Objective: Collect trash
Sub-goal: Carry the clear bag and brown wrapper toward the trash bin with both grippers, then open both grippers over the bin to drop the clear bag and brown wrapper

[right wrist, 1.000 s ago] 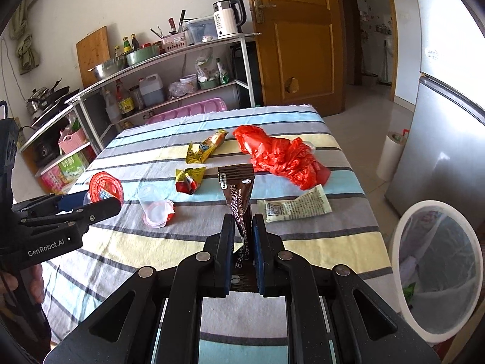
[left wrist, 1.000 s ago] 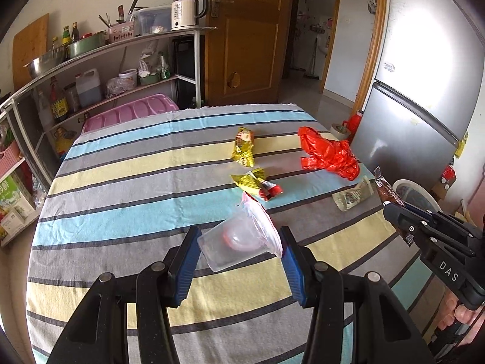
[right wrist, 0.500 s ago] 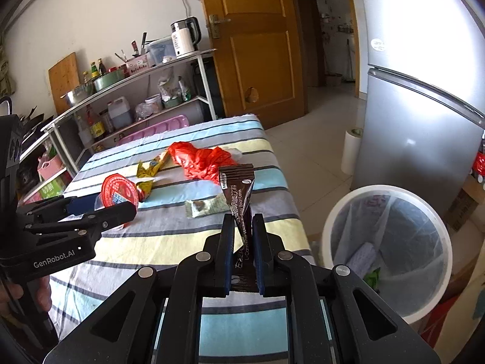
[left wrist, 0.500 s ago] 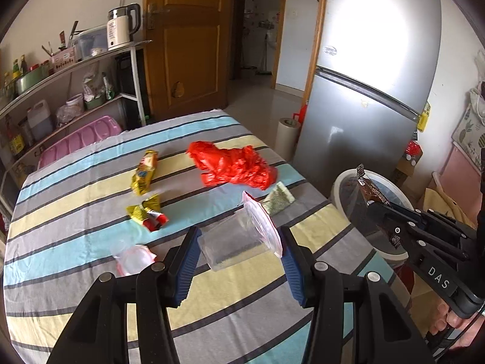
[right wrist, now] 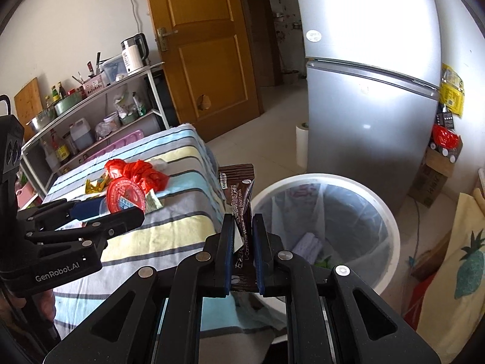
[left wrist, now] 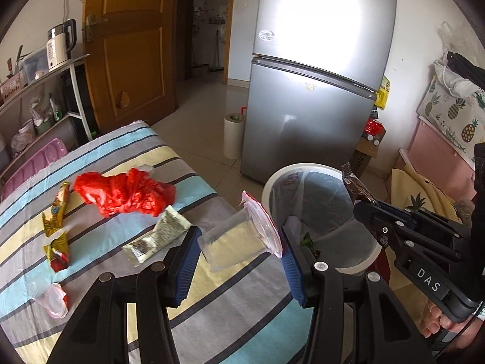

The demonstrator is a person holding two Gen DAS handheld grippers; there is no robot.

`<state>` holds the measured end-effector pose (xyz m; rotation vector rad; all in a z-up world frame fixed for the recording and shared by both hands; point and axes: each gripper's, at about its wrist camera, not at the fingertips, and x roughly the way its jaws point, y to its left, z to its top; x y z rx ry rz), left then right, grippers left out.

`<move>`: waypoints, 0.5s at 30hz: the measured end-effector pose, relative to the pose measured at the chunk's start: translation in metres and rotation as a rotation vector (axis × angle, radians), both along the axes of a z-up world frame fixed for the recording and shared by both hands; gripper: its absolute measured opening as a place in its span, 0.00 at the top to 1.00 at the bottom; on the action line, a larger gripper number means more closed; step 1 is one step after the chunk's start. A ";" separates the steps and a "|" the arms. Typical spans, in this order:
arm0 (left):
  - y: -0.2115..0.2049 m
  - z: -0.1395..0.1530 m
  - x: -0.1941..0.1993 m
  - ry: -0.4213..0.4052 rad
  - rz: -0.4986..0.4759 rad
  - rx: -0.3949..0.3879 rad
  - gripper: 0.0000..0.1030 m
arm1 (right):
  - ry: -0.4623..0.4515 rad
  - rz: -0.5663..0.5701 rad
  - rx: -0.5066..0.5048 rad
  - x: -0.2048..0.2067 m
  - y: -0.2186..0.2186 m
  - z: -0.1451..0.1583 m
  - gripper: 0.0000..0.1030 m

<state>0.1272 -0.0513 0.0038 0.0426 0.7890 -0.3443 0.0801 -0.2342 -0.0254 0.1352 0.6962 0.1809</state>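
Both sets of jaws are loaded right now: our left gripper has its jaws partway apart, pinching a clear cup with a peeled red lid, and our right gripper has its jaws pressed nearly together on a brown sachet.

Using the bin as the landmark: the sachet sits at the bin's near rim, pretty much over the edge of the opening. The cup is just short of the bin's rim, over the corner of the surface closest to the bin. The bin's got a clear liner and some stuff already at the bottom.

So we'd say we're in the carry-and-drop step, not picking anything up. Next move as we see it: get each piece fully over the bin opening, then spread the jaws so things fall inside the liner. The cup is light and tilted, so it might bounce off the rim if let go too early.

Farther from the bin, on the surface, there's more waiting: a red bag, a pale wrapper, gold wrappers and another small cup.
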 end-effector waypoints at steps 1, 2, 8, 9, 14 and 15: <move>-0.007 -0.001 0.003 0.003 -0.010 0.000 0.50 | 0.003 -0.011 -0.002 0.000 -0.006 -0.002 0.88; -0.014 -0.003 0.005 0.008 -0.021 -0.001 0.50 | 0.007 -0.021 -0.001 0.000 -0.011 -0.004 0.88; -0.051 -0.014 0.018 0.035 -0.086 0.006 0.50 | 0.036 -0.074 0.006 0.004 -0.037 -0.014 0.88; -0.056 -0.015 0.020 0.040 -0.098 0.007 0.50 | 0.043 -0.083 0.007 0.005 -0.042 -0.017 0.88; -0.079 -0.026 0.032 0.067 -0.122 0.030 0.50 | 0.077 -0.121 0.002 0.010 -0.059 -0.029 0.88; -0.083 -0.028 0.035 0.076 -0.131 0.031 0.50 | 0.084 -0.128 0.000 0.012 -0.062 -0.033 0.88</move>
